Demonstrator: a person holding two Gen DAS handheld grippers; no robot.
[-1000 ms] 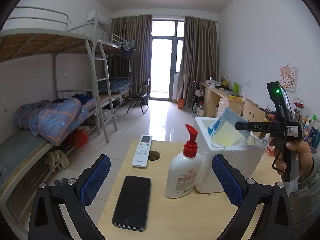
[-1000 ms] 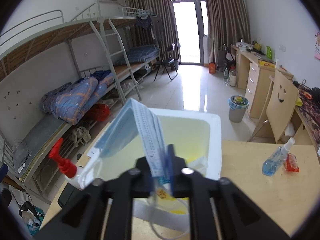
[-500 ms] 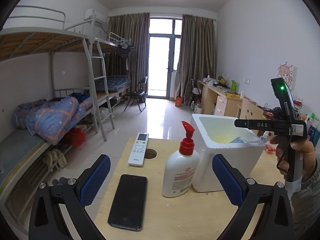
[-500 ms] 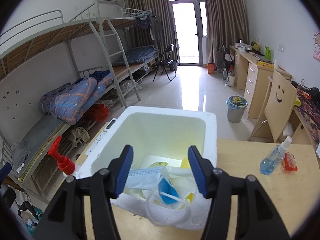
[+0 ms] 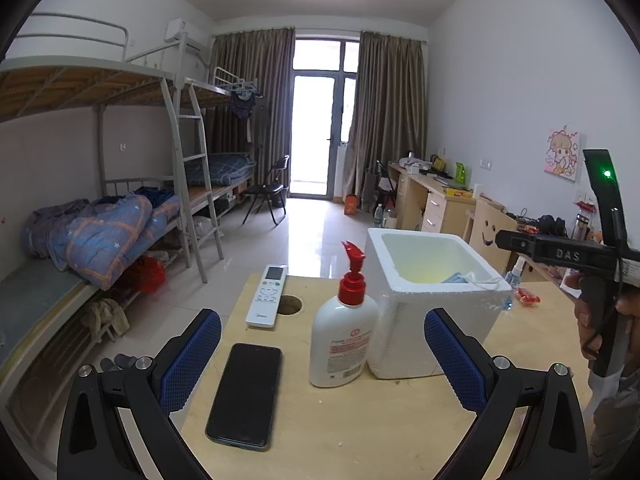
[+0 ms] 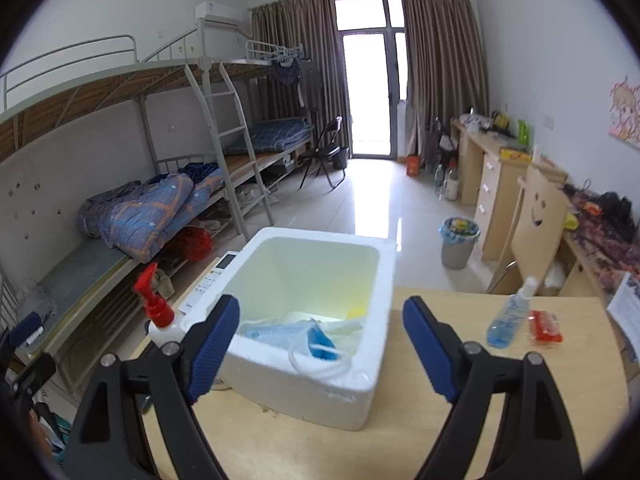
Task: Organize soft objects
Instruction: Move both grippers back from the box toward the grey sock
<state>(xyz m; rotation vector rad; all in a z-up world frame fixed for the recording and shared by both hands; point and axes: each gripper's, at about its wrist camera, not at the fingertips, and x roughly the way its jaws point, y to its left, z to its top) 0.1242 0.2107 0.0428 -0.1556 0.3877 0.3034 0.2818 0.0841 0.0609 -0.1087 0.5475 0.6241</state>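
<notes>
right claw (image 6: 320, 334): jaws just opened, empty, face mask (image 6: 280, 330) dropped in foam box (image 6: 384, 264) | left claw (image 5: 322, 354): released, idle over surface (image 5: 360, 432)

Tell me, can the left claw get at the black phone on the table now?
Probably yes: the left claw is open and empty, and the phone lies flat just before it with nothing on top.
</notes>
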